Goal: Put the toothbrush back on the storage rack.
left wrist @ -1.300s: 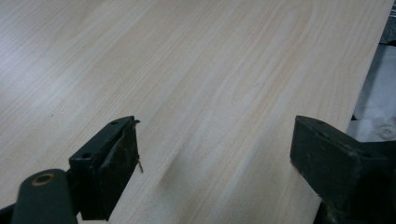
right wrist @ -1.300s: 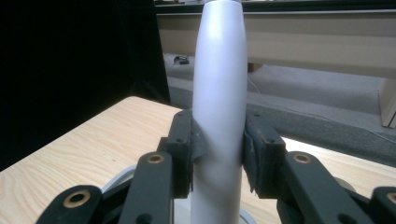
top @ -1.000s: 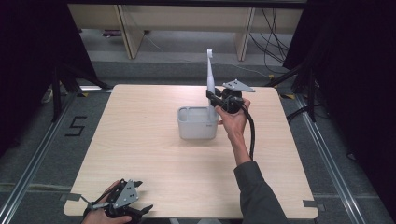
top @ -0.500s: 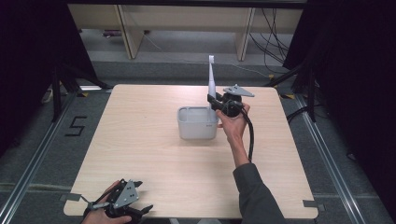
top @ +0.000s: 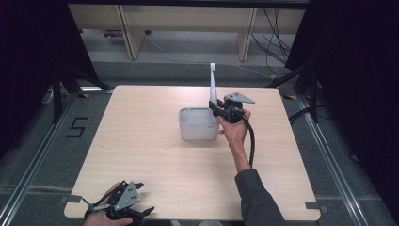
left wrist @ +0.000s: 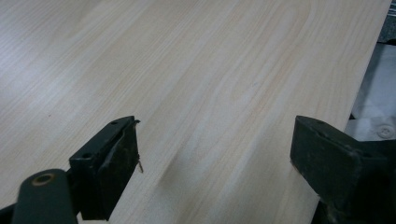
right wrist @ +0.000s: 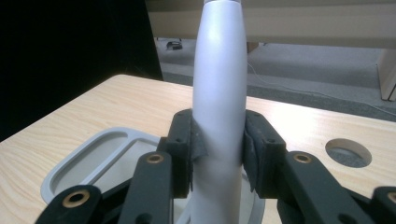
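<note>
Both tongs are to be read first: the right gripper is clenched on a tall white handle, seemingly of an electric toothbrush, its pads pressed against the handle's two sides; the left gripper is released, its jaws standing wide apart over bare table with nothing between them, at the near left corner in the high view.

The handle is held upright, tilted slightly, its lower end at the right rim of the grey holder, which stands near the middle of the table; whether the foot is already inside cannot be told, since the jaws hide it.

The step in hand is judged to be the lowering of the handle into the holder; it is best done slowly and straight down, the handle kept upright so that its foot is not caught on the rim; the opening nearest the gripper should be aimed at, and the clamp kept firm until the foot is felt to rest on the bottom; only then should the jaws be parted, and the gripper drawn back level, so that the handle is not tipped; the holder, being light and unsteadied, may be nudged by any sideways push.
</note>
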A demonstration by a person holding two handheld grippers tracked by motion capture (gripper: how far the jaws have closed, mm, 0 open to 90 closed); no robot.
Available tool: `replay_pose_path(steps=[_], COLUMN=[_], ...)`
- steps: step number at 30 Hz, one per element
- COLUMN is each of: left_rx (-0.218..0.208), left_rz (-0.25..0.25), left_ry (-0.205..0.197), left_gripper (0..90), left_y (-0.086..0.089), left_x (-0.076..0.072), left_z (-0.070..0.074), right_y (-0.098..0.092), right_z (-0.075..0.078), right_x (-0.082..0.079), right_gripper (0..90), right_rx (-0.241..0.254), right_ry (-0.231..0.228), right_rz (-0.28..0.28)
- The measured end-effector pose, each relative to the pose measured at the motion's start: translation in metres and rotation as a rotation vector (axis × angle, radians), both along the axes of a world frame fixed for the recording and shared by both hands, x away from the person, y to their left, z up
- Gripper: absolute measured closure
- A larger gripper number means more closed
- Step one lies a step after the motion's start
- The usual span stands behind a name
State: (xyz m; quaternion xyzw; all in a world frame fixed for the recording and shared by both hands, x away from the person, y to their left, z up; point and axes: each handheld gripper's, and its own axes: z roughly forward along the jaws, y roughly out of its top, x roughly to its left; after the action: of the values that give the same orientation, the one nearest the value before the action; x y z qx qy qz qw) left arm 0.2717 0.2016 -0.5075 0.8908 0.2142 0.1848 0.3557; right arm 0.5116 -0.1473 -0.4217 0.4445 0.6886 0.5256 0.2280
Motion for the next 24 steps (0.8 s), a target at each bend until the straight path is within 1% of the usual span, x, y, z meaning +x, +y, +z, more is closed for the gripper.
replay_pose_path(steps=[1,2,3,4,5,6,7,8,9,10,12,13,14,15,16,17,18,19,20,22,23,24], left_rx=[-0.001,-0.023,-0.048,-0.048,-0.028,-0.047,-0.047,-0.044,-0.046,-0.024,-0.014,-0.048,-0.051,-0.031,-0.032,-0.029,-0.029,-0.029,-0.029,-0.03,-0.028,-0.028], left_rz=[0.002,0.004,0.005,0.006,0.0,0.006,0.006,0.002,0.002,-0.005,-0.009,0.0,0.001,-0.008,-0.007,-0.006,-0.005,-0.004,-0.004,-0.005,-0.007,-0.007], left_ry=[-0.002,0.006,0.012,0.012,0.008,0.012,0.011,-0.001,0.003,0.0,0.004,0.015,0.02,0.021,0.022,0.021,0.02,0.019,0.019,0.02,0.02,0.02], left_gripper=[14.8,14.8,14.8,14.8,14.8,14.8,14.8,14.8,14.8,14.8,14.8,14.8,14.8,14.8,14.8,14.8,14.8,14.8,14.8,14.8,14.8,14.8], left_y=[0.0,-0.001,-0.002,-0.002,-0.001,-0.002,-0.002,-0.002,-0.002,-0.001,0.0,-0.002,-0.002,-0.001,-0.001,-0.001,-0.001,-0.001,-0.001,-0.001,-0.001,-0.001], left_x=[0.0,-0.001,-0.002,-0.002,-0.001,-0.002,-0.002,-0.001,-0.001,-0.001,-0.001,-0.002,-0.002,-0.001,-0.001,-0.001,-0.001,-0.001,-0.001,-0.001,-0.001,-0.001], left_z=[0.0,-0.001,-0.002,-0.002,-0.001,-0.002,-0.002,-0.001,-0.001,-0.001,0.0,-0.002,-0.002,-0.001,-0.002,-0.001,-0.001,-0.002,-0.002,-0.002,-0.002,-0.001], right_y=[0.0,0.0,0.0,-0.001,0.0,0.0,-0.001,-0.001,-0.001,-0.001,-0.001,-0.001,-0.001,-0.002,-0.002,-0.002,-0.004,-0.003,-0.004,-0.004,-0.005,-0.005], right_z=[-0.001,-0.003,-0.003,-0.004,-0.005,-0.005,-0.006,-0.007,-0.007,-0.008,-0.009,-0.01,-0.011,-0.011,-0.012,-0.012,-0.013,-0.014,-0.014,-0.015,-0.015,-0.015], right_x=[0.0,0.0,0.0,0.0,0.0,0.0,0.0,0.0,0.0,0.0,-0.001,-0.001,-0.002,-0.002,-0.002,-0.002,-0.001,-0.001,-0.001,-0.002,-0.002,-0.003], right_gripper=[66.4,66.4,66.3,66.3,66.3,66.3,66.3,66.3,66.3,66.3,66.2,66.2,66.2,66.2,66.3,66.3,66.2,66.3,66.3,66.3,66.3,66.3], right_rx=[-0.012,0.006,-0.001,-0.015,-0.003,0.0,-0.006,-0.016,-0.02,-0.025,-0.022,-0.023,-0.02,-0.017,-0.03,-0.023,-0.039,-0.032,-0.032,-0.036,-0.05,-0.056], right_ry=[-0.012,-0.003,0.005,-0.002,-0.001,0.012,0.014,0.011,0.001,0.011,0.017,0.018,0.027,0.031,0.025,0.032,0.02,0.022,0.021,0.025,0.02,0.026], right_rz=[0.001,0.001,0.004,-0.001,0.002,-0.005,-0.006,-0.002,0.0,0.0,-0.002,0.0,-0.005,-0.001,0.0,-0.003,-0.005,-0.009,0.003,0.002,0.008,0.009])
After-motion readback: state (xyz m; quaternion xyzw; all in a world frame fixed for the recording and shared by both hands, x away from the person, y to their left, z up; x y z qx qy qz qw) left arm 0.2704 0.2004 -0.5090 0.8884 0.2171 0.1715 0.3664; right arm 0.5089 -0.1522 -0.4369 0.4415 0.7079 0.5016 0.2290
